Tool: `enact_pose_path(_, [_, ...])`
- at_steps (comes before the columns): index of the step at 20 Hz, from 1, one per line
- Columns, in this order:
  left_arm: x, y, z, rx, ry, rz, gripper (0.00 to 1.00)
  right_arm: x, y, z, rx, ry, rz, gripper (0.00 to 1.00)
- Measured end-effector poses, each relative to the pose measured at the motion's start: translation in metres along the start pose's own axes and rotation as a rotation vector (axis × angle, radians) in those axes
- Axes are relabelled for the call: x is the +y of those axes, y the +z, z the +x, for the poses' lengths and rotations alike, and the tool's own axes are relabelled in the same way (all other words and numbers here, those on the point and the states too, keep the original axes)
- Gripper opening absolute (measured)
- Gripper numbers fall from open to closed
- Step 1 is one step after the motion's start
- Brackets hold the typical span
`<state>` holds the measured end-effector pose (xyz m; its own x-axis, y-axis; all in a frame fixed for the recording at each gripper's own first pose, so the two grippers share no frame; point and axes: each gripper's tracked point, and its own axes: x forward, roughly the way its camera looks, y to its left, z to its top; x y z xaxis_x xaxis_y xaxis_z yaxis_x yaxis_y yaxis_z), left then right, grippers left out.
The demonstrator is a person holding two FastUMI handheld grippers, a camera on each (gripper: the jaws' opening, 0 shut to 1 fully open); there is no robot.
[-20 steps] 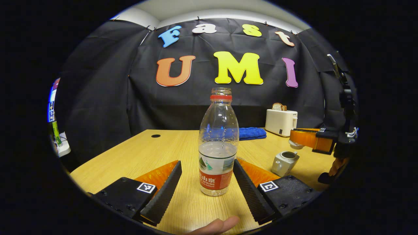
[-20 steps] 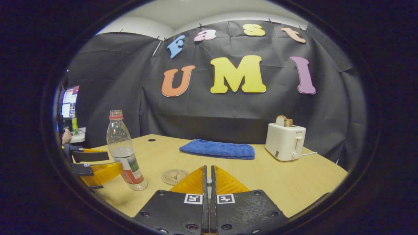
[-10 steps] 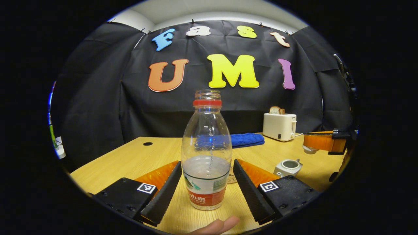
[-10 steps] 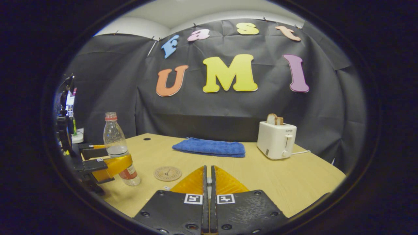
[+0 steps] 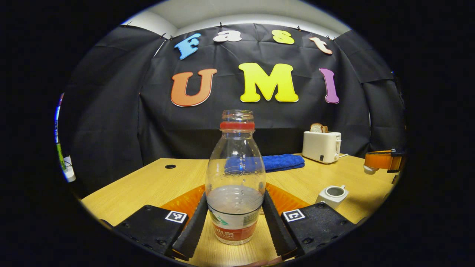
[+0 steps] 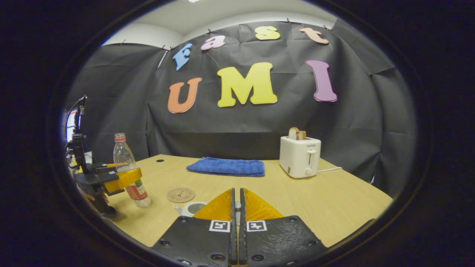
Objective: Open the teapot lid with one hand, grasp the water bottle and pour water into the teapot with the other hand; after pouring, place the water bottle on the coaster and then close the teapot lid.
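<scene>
Left claw (image 5: 234, 226), fingers narrowed against both sides of the uncapped water bottle (image 5: 235, 178), which stands upright on the table (image 5: 148, 183). Right claw (image 6: 236, 202), fingers pressed together on the lid (image 5: 369, 169); open teapot (image 5: 333, 194) below.

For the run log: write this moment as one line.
left gripper: fingers against water bottle, standing on table | right gripper: shut on lid | teapot: open | coaster: bare
</scene>
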<state>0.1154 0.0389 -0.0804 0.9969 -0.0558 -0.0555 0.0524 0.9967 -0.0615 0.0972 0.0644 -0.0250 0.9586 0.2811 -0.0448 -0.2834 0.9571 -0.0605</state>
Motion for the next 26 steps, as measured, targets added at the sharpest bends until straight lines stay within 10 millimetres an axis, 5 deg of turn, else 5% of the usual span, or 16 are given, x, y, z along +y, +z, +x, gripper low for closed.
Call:
enact_pose_path(6, [0.016,0.011,-0.003,0.089,0.097,0.141,0.79,-0.032,-0.003,-0.013,-0.010,-0.039,0.013,0.01])
enact_pose_path(16, [-0.010,0.043,-0.006,0.120,0.148,0.722,0.78,-0.059,-0.017,-0.026,0.012,-0.064,0.095,0.01])
enact_pose_path(26, [-0.032,0.004,-0.005,0.262,0.097,1.066,0.77,-0.058,-0.024,-0.022,0.022,-0.058,0.080,0.02])
